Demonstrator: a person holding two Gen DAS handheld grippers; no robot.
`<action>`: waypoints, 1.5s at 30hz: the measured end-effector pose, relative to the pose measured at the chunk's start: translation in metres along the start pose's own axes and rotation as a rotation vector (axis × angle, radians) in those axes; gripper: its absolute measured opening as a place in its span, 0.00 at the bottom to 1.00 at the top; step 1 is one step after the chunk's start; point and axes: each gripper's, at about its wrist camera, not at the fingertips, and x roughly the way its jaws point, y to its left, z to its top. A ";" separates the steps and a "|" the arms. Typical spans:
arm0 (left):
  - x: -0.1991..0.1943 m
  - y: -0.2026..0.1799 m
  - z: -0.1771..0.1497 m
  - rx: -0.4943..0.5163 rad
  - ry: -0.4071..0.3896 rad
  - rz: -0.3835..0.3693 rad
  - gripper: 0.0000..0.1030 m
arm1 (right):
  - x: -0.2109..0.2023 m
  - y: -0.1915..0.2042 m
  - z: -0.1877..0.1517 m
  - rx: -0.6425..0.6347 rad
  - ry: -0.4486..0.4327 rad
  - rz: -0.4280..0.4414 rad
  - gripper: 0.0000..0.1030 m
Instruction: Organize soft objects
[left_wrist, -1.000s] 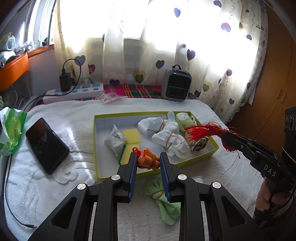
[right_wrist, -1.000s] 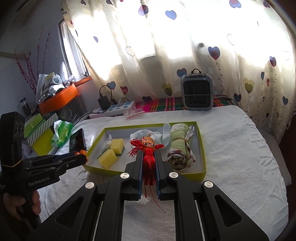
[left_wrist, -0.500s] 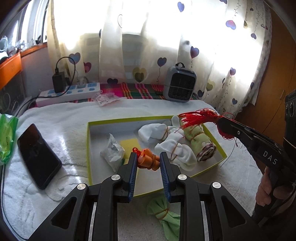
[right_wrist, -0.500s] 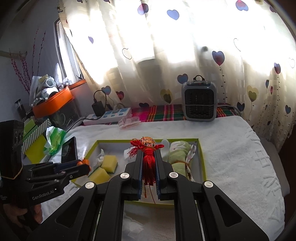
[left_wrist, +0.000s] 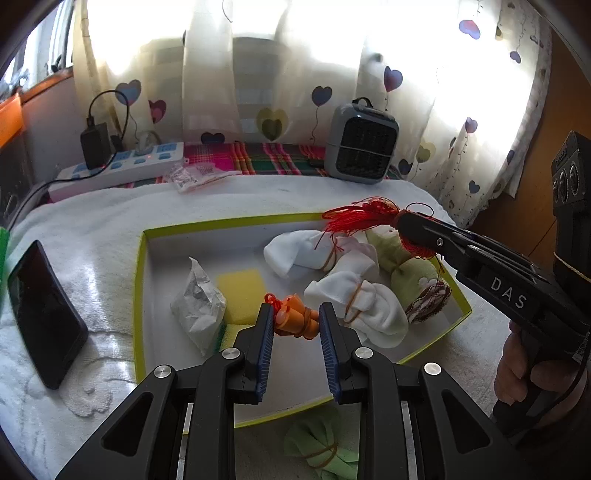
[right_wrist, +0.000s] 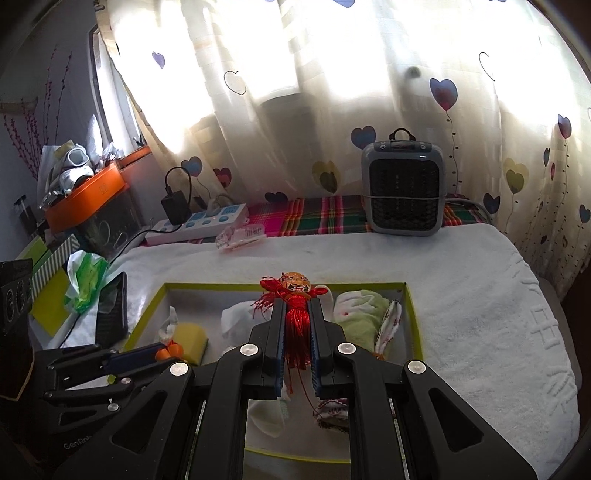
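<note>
My left gripper (left_wrist: 295, 312) is shut on a small orange toy (left_wrist: 295, 323) and hangs over the near part of the green-rimmed box (left_wrist: 139, 295). My right gripper (right_wrist: 295, 301) is shut on a red tassel charm (right_wrist: 295, 317) with a small mask at its tip, over the box (right_wrist: 410, 295). In the left wrist view the right gripper (left_wrist: 400, 221) hovers above the rolled white socks (left_wrist: 321, 251) and a green sock roll (left_wrist: 413, 273). A yellow sponge (left_wrist: 240, 286) and a crumpled white wrapper (left_wrist: 197, 306) lie in the box too.
A green cloth bundle (left_wrist: 321, 450) lies on the white towel in front of the box. A black phone (left_wrist: 44, 314) rests at the left. A grey heater (left_wrist: 362, 147), a power strip (left_wrist: 118, 170) and a plastic packet (left_wrist: 192, 175) stand at the back.
Both grippers have moved forward over the box with their loads still held. The box now fills more of each view and the green bundle has slid under the left gripper.
</note>
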 end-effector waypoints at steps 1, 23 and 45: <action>0.002 0.000 0.000 -0.001 0.003 -0.001 0.22 | 0.003 -0.001 -0.001 -0.001 0.007 -0.003 0.11; 0.016 -0.002 -0.004 0.019 0.027 0.025 0.23 | 0.022 -0.004 -0.014 -0.016 0.067 -0.013 0.11; 0.016 -0.002 -0.004 0.022 0.026 0.028 0.25 | 0.025 -0.002 -0.019 -0.034 0.066 -0.020 0.15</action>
